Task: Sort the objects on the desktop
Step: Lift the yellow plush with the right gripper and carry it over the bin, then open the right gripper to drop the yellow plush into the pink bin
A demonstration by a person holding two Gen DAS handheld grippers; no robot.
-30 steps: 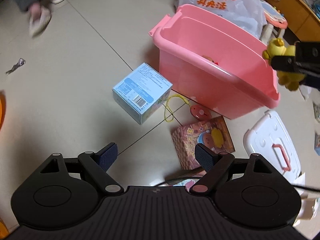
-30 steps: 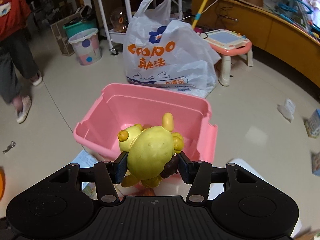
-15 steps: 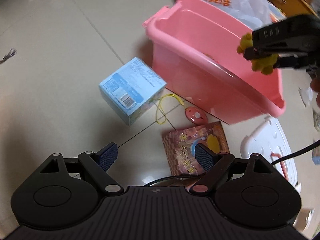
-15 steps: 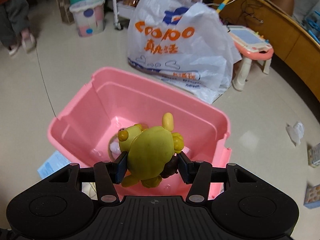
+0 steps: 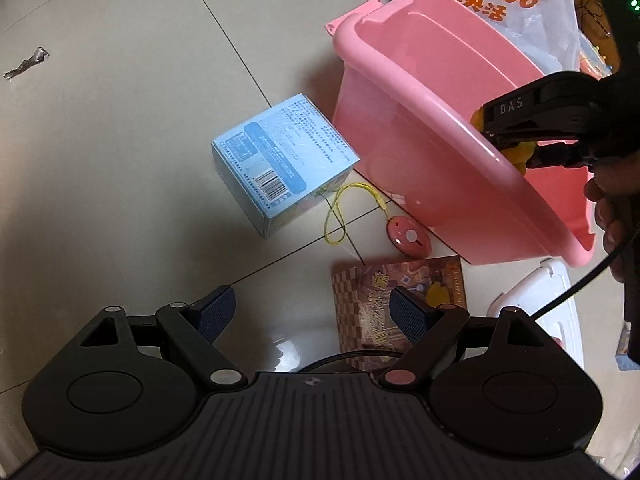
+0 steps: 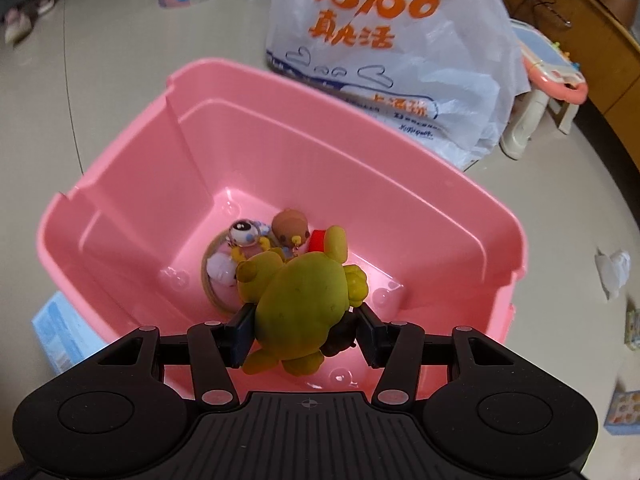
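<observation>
Here, closest to the right wrist camera, the right gripper (image 6: 306, 330) has its two fingers pressed against the sides of a yellow plush toy (image 6: 304, 304), which fills the whole gap between the pads and bulges forward past the fingertips, its ears and limbs sticking out ahead. The toy hangs above the inside of the pink bin (image 6: 280, 152), over the near part of its floor. Just beyond the toy, on the bin's floor, lies a small huddle of little toys (image 6: 260, 244): a white round-eyed figure, a brown round one and something red, touching one another. Behind the bin stands a white plastic bag (image 6: 400, 52) with orange lettering. In the left wrist view, the left gripper (image 5: 310, 314) hovers above the tiled floor with its fingers spread wide and nothing between them. Under its right finger lies a patterned brown book (image 5: 368, 300) flat on the floor; a little farther off is a pink oval tag (image 5: 410, 237) on a yellow cord, near the bin's wall, and beside it a light blue box (image 5: 284, 160). The bin lies beyond these, with a white lid (image 5: 556, 304) on the floor to its right.
</observation>
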